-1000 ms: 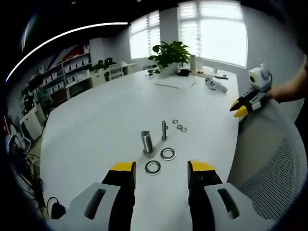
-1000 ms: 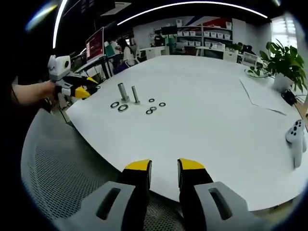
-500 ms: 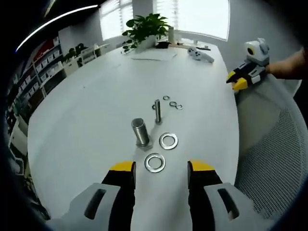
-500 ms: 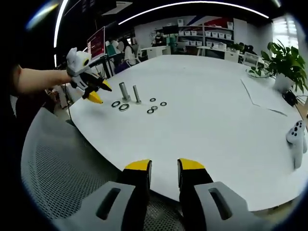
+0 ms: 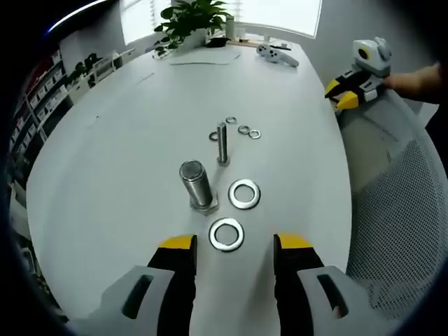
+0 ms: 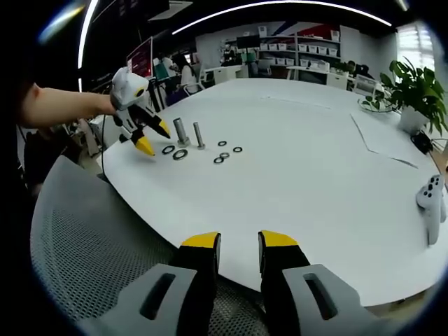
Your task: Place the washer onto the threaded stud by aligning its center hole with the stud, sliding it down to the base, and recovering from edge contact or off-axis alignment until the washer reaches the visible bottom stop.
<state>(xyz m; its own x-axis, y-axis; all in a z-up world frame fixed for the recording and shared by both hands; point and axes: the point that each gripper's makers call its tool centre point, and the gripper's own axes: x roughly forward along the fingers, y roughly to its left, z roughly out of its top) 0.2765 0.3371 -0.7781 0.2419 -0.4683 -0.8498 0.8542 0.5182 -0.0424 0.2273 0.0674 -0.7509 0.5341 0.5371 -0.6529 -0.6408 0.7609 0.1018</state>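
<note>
In the left gripper view, the left claw [image 5: 234, 243] is hovering low over the white table [image 5: 105, 154] with its yellow-tipped jaws standing apart and holding nothing. A large washer [image 5: 227, 234] is lying flat on the table between the jaw tips, and a second large washer [image 5: 244, 194] is lying just beyond it to the right. The thick threaded stud [image 5: 195, 185] is standing upright on its hexagonal base just left of the far washer, with nothing on it. A thinner stud [image 5: 222, 143] is standing farther off, with several small washers [image 5: 244, 130] scattered around and beyond it. At the far right, the right claw [image 5: 341, 94] is showing over the table's edge above a mesh chair back [image 5: 399, 231]. A potted plant [image 5: 190, 15] and a game controller [image 5: 277, 55] are resting at the far end of the table. In the right gripper view, the right claw [image 6: 239, 245] is hanging empty over the near table edge, jaws parted, well apart from the studs, while the left claw [image 6: 152, 137] is pointing down beside the washers.
</note>
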